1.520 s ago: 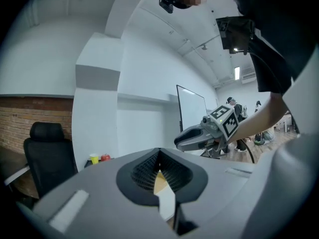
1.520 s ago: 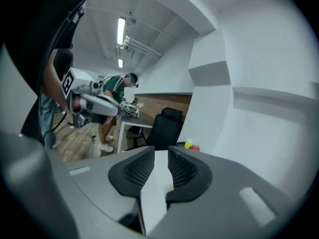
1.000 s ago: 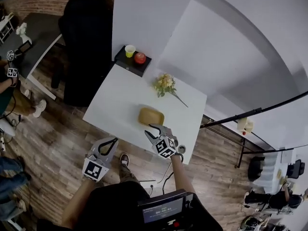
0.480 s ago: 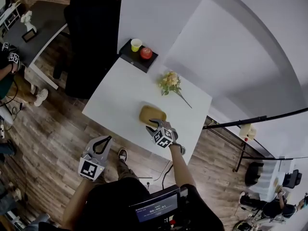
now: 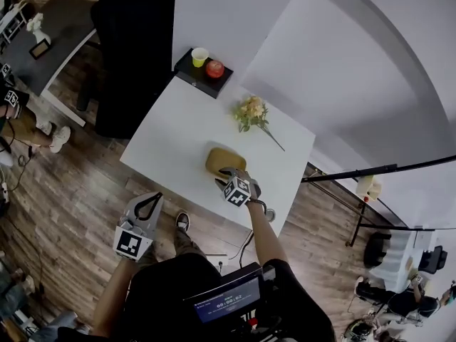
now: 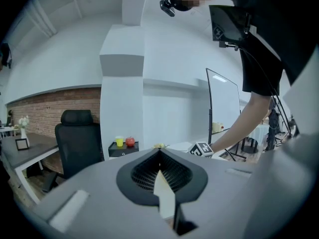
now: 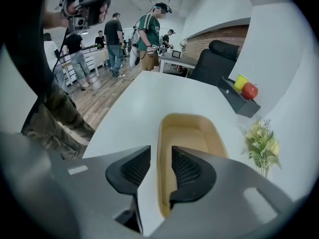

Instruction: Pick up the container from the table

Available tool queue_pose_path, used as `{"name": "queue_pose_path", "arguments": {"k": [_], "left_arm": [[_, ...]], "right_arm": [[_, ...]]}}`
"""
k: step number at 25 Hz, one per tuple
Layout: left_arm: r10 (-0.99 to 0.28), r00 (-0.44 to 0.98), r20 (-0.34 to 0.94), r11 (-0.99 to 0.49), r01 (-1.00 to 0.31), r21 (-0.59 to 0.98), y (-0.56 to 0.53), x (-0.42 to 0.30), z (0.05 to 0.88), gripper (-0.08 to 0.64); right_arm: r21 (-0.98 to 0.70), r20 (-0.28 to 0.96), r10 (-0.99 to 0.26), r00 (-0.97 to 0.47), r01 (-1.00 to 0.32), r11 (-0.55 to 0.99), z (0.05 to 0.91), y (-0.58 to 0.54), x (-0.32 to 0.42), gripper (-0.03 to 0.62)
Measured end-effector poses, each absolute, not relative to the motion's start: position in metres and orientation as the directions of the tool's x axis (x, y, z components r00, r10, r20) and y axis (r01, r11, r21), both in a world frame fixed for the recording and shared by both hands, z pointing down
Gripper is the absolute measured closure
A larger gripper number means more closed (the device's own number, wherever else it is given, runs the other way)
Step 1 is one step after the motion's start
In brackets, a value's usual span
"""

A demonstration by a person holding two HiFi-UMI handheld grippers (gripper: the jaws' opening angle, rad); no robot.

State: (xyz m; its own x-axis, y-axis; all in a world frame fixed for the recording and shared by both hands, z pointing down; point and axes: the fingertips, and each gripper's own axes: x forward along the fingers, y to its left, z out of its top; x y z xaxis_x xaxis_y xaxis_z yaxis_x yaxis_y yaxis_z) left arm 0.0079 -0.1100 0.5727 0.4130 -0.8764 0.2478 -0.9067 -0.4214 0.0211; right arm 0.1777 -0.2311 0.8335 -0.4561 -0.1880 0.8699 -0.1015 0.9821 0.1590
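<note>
Well, smooth oval tan container (image 5: pixel 225 161) on white rect. table (image 5: pixel 178 137)

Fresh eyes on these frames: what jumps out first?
The tan container near the white table's front edge, with the right gripper angled down over it, jaws closing astride its side wall, gaps showing on both sides. Next, the left gripper hanging beyond the table's near corner, jaws together and empty. A red apple and yellow cup sit on the black shelf at the far corner.
</note>
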Motion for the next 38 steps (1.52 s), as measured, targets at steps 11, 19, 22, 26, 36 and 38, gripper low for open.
{"name": "queue_pose_path", "arguments": {"k": [11,19,22,26,36,38], "left_arm": [[-0.883,0.401,0.245,-0.41,-0.912,0.017,-0.108,0.002,0.575,0.566],[-0.89,0.388,0.241,-0.394,-0.919,0.024,-0.102,-0.007,0.573,0.566],[-0.891,0.385,0.241,-0.393,-0.919,0.018,-0.101,-0.01,0.573,0.566],[-0.894,0.385,0.23,-0.394,-0.919,0.009,-0.097,-0.011,0.572,0.566],[-0.898,0.402,0.182,-0.414,-0.91,-0.031,-0.093,-0.014,0.574,0.566],[-0.895,0.405,0.188,-0.415,-0.91,-0.016,-0.093,-0.014,0.574,0.566]], "right_arm": [[0.173,0.903,-0.197,-0.381,-0.097,0.98,0.853,-0.231,0.182,0.479],[0.185,0.912,-0.214,-0.35,-0.116,0.976,0.856,-0.233,0.179,0.523],[0.188,0.913,-0.221,-0.342,-0.127,0.974,0.857,-0.235,0.179,0.532],[0.184,0.915,-0.225,-0.335,-0.151,0.971,0.857,-0.236,0.18,0.534],[0.184,0.915,-0.234,-0.329,-0.178,0.967,0.85,-0.229,0.176,0.548],[0.192,0.908,-0.249,-0.336,-0.193,0.962,0.845,-0.231,0.175,0.554]]}}
